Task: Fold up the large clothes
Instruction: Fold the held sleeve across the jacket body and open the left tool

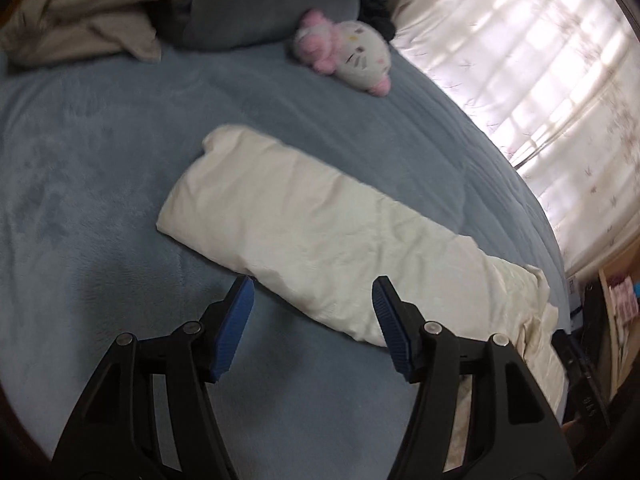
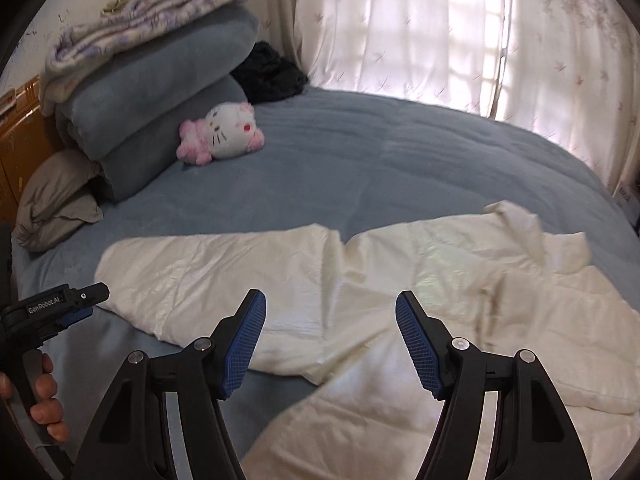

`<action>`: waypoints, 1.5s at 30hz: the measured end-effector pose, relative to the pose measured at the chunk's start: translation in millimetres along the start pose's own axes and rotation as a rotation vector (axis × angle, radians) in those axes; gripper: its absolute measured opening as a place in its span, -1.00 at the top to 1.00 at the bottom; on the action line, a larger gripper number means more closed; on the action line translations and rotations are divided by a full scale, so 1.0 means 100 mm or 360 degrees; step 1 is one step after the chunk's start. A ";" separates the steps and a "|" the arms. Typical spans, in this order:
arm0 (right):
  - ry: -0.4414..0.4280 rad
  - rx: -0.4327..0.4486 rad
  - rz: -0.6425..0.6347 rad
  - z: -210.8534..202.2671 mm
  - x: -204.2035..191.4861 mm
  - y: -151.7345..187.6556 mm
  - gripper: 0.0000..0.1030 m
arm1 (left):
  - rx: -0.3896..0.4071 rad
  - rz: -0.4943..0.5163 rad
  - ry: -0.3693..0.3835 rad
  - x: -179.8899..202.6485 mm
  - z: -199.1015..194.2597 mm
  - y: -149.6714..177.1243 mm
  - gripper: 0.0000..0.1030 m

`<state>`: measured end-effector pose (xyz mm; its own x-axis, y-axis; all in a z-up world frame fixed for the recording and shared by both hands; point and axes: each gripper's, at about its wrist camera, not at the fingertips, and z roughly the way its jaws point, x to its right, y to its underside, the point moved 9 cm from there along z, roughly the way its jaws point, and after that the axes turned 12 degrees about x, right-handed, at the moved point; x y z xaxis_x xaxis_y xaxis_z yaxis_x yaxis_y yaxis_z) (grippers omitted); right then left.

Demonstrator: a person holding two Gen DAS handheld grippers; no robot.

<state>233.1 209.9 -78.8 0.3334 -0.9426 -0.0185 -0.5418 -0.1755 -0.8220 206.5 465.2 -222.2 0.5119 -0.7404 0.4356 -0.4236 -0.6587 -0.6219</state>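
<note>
Cream garment (image 2: pixel 360 280) lying crumpled across blue bedspread (image 2: pixel 400 160), left gripper (image 1: pixel 312 292) hovering with jaws apart and empty at its near edge, right gripper (image 2: pixel 330 304) gaping empty just above its middle fold

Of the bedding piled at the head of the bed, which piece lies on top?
The white throw with purple stripes. It lies over the two plain blue-grey folded blankets; the beige pillow sits lowest, on the bed beside them.
</note>
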 end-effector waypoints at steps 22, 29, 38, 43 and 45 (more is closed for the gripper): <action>-0.0069 -0.0153 0.0216 0.72 0.19 0.72 -0.33 | 0.0047 -0.0265 -0.0034 -0.34 0.94 -0.01 0.63; -0.0101 -0.0080 0.0250 0.26 0.29 0.57 -0.33 | 0.0110 -0.0107 -0.0078 -0.02 0.42 -0.25 0.93; -0.0051 0.0115 0.0375 -0.83 0.96 0.37 -0.33 | 0.0266 0.0167 0.0099 1.16 -0.87 -0.59 0.93; 0.0030 0.0225 0.0468 -1.46 1.55 0.36 -0.33 | 0.0302 0.0352 0.0259 2.08 -1.40 -0.41 0.93; 0.0067 0.0261 0.0521 -1.70 1.82 0.40 -0.34 | 0.0289 0.0443 0.0338 2.52 -1.55 -0.24 0.93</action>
<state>141.1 -17.1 -18.0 0.1293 -0.9527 -0.2750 -0.4824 0.1819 -0.8569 229.7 273.4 3.6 0.2219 -0.9111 0.3473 -0.3754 -0.4086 -0.8319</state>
